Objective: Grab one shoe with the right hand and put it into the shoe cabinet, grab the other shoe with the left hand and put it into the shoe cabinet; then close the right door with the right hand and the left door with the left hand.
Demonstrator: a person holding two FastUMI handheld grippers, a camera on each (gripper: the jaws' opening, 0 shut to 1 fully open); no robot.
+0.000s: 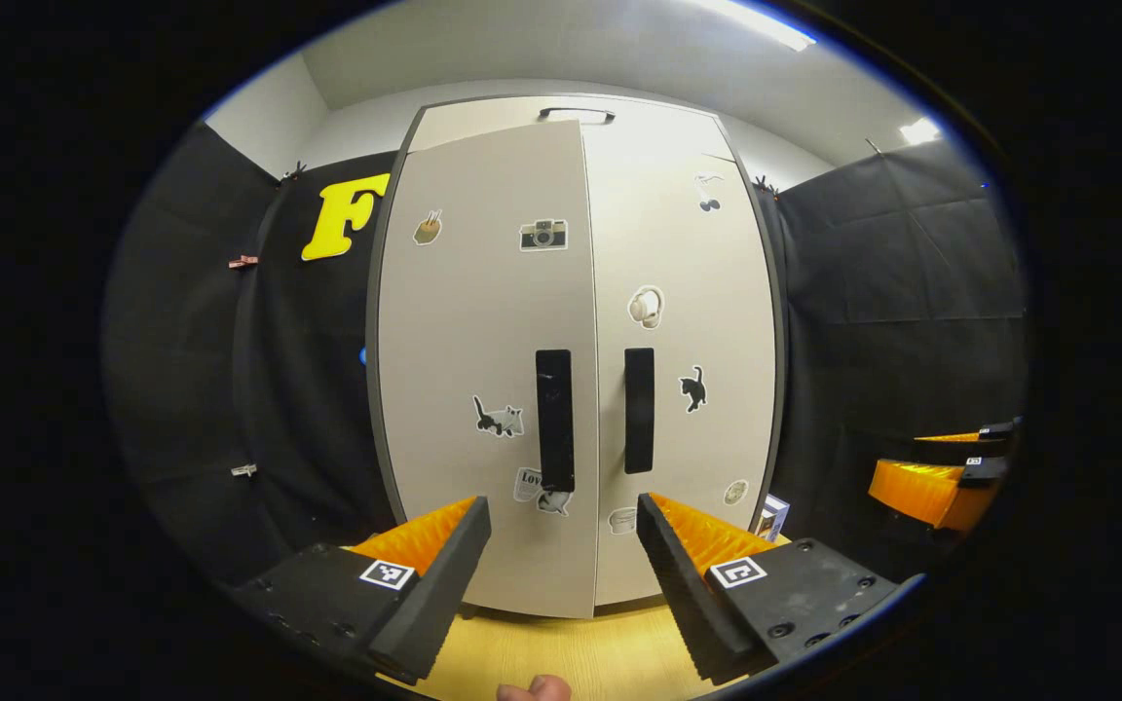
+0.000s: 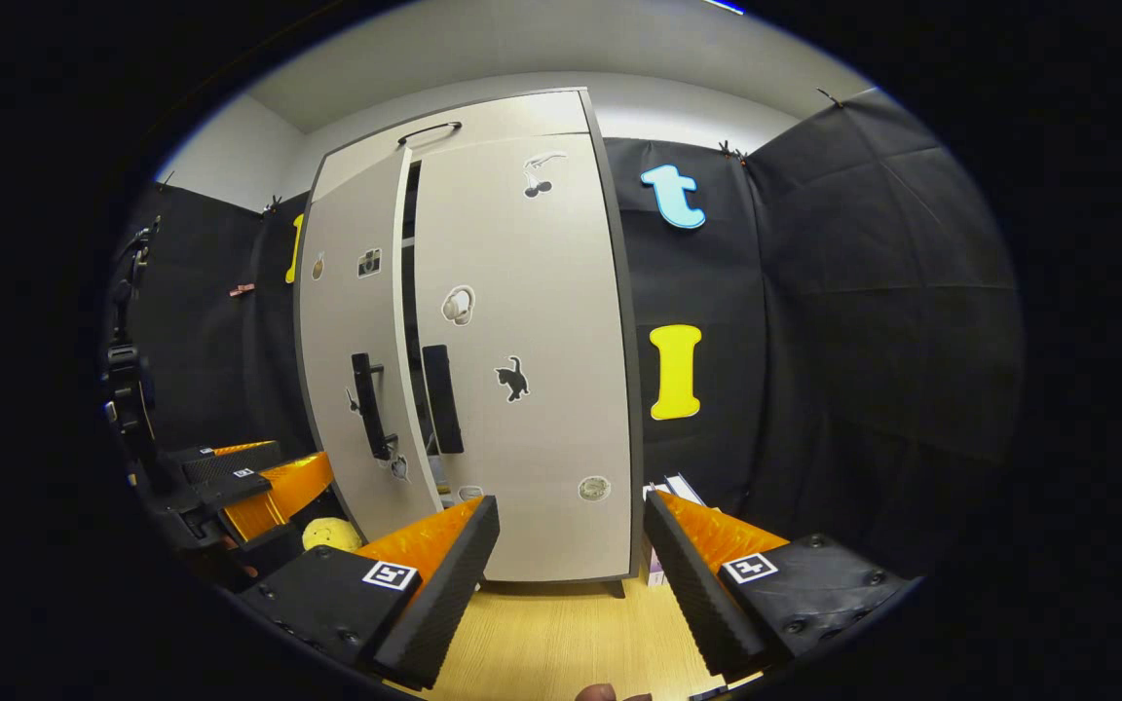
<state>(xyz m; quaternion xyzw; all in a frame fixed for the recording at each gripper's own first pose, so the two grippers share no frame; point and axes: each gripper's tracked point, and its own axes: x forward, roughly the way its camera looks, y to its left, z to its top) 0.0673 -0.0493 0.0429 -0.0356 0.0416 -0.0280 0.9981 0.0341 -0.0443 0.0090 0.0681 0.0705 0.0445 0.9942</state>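
The pale shoe cabinet [image 1: 576, 117] stands straight ahead in the left gripper view. Its left door [image 1: 483, 341] hangs slightly ajar, its edge standing proud of the right door [image 1: 697, 321], which lies flush. A dark vertical handle [image 1: 554, 419] is on the left door and another handle [image 1: 639, 409] on the right. My left gripper [image 1: 561, 506] is open and holds nothing, a short way in front of the two handles. In the right gripper view a dark gap shows between the left door [image 2: 347, 321] and right door [image 2: 532, 389]. My right gripper [image 2: 571, 504] is open and holds nothing, facing the right door.
The cabinet stands on a light wooden floor [image 1: 561, 652]. A small box [image 2: 668, 492] sits at the cabinet's right foot. A yellow rounded object [image 2: 332, 534] lies low by the left door. The other gripper [image 2: 249, 477] hangs at the left edge.
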